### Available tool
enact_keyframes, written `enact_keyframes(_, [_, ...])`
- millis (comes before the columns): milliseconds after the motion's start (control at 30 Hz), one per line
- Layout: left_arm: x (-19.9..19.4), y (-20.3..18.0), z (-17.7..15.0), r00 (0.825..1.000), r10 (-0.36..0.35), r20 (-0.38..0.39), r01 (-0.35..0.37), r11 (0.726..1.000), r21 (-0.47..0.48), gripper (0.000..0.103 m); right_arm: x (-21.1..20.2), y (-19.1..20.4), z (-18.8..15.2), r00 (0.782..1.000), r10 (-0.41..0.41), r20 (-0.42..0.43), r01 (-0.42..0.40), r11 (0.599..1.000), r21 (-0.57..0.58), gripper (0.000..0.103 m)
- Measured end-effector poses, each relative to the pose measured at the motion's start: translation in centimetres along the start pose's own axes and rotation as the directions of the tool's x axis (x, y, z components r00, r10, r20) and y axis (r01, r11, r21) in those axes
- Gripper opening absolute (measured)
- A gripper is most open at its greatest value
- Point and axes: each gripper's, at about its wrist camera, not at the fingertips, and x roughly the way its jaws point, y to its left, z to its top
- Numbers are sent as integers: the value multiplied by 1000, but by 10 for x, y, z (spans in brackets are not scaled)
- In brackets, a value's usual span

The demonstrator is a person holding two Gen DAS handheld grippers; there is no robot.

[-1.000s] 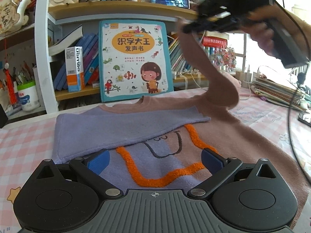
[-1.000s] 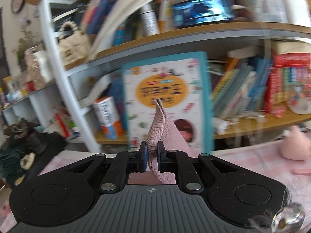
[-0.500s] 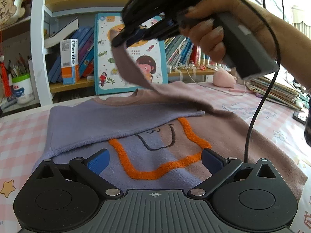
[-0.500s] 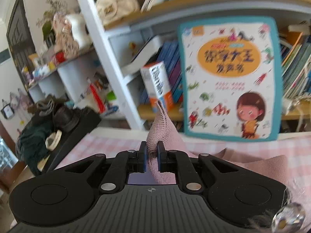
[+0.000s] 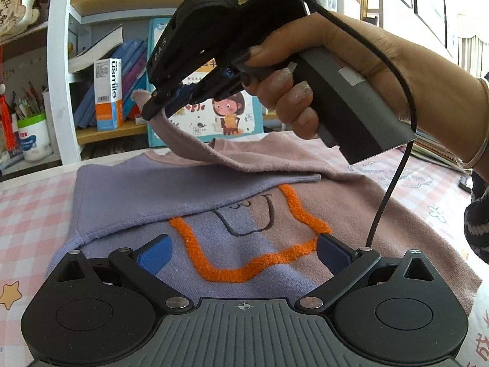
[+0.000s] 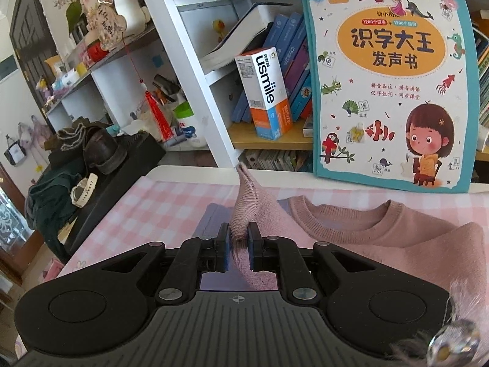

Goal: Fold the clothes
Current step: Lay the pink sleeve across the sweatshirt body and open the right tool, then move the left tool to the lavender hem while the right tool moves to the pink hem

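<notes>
**Pink sleeve over the chest, grip starting to loosen**

The sweater [image 5: 250, 214] lies flat on the checked tablecloth [image 5: 33, 202], front side up, with the orange outline on its chest. Its lilac sleeve [image 5: 171, 186] is already folded across the body. The right gripper [image 6: 238, 240] holds the pink sleeve [image 6: 247, 211] by the cuff and carries it above the chest, toward the lilac side — the cuff is not yet on the cloth. Its jaws have just been opening a little, but the cuff stands between the pads and they seem to touch it on both sides, so the sleeve counts as held. The left gripper [image 5: 243, 252] hovers low over the hem with its fingers spread wide and nothing between them.

The risk here is an early release. If the pads let go while the cuff is in the air, the sleeve can fall crooked or bunch near the collar [image 6: 345, 217], and the fold will not lie straight across. A second risk — the cuff may catch on a pad and be dragged back when the hand withdraws. The left gripper is too far to press the cloth down quickly.
</notes>
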Motion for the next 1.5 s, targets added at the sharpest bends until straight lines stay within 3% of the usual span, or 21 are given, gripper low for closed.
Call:
enact_keyframes(100, [0,0,0,1000,0,-1,0,1000,-1,102,-4,-4,1,1000,12,18,-13,1000,27,27])
enact_keyframes(567, [1,0,-1,1000,6,-5,-6,1000,-7,102,-59,-43,-17,997,-53,58,49,996,78,41])
enact_keyframes(767, [3,3,-1,1000,11,-14,-12,1000,-21,102,-96,-67,-51,988,-141,54,137,987,83,47])
enact_keyframes(967, [4,9,-1,999,20,-26,-22,998,-62,102,-129,-86,-103,963,-267,40,264,962,67,49])
enact_keyframes(1267, [8,12,-1,998,41,-51,-44,996,-77,102,-164,-96,-157,950,-311,28,306,945,116,49])
enact_keyframes(1500, [11,12,-1,996,48,-71,-53,996,-75,102,-182,-91,-181,922,-386,31,381,919,97,49])
